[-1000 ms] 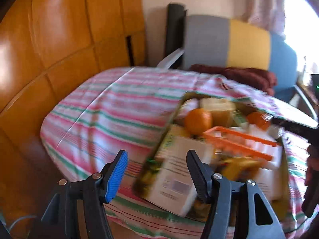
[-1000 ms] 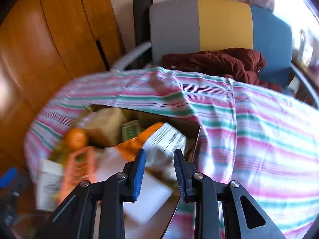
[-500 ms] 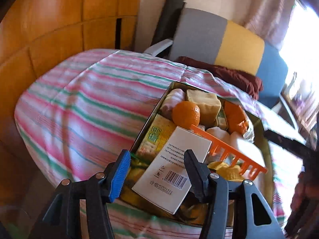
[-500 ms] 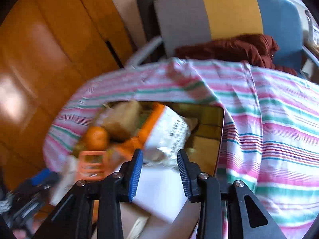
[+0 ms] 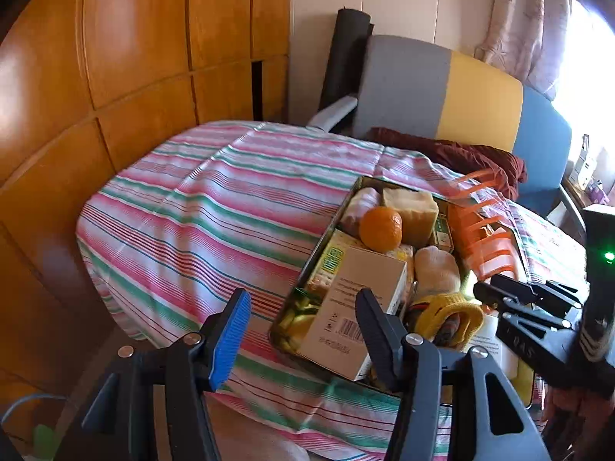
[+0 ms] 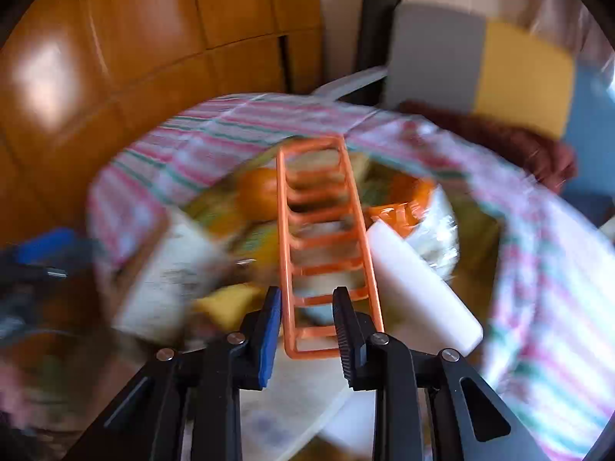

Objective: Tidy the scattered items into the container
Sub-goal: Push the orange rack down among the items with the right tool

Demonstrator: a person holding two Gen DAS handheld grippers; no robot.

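Covering the desk [image 5: 215, 207] is a pink, green and white striped cloth, behind which a grey, yellow and blue chair [image 5: 442, 92] with a dark red cloth [image 5: 461, 153] on its seat is seen against wooden panelling [image 5: 115, 57]. The container [image 5: 303, 280], a shallow metal tin, is placed on the cloth toward the near right part of the desk and is already heaped full. Inside it, a brown cardboard box [image 5: 357, 307] with a barcode is laid at the near end, a tan block [image 5: 411, 211] at the far end, and an orange [image 5: 380, 229] just in front of that block; a pale sock [image 5: 438, 269] and a yellow-cuffed knit piece [image 5: 449, 315] are lodged beside the box. An orange plastic rack [image 6: 326, 238] is raised above the pile, and its near end is found between the jaws of the right tool [image 6: 307, 330], which are closing on it; because of motion blur it cannot be told for sure whether the pads are pressed on its rails. A white bottle-like object [image 6: 419, 280] is seen just right of the rack. The left tool [image 5: 303, 330] is held at the container's near left corner with its jaws set moderately wide and nothing gripped between them.
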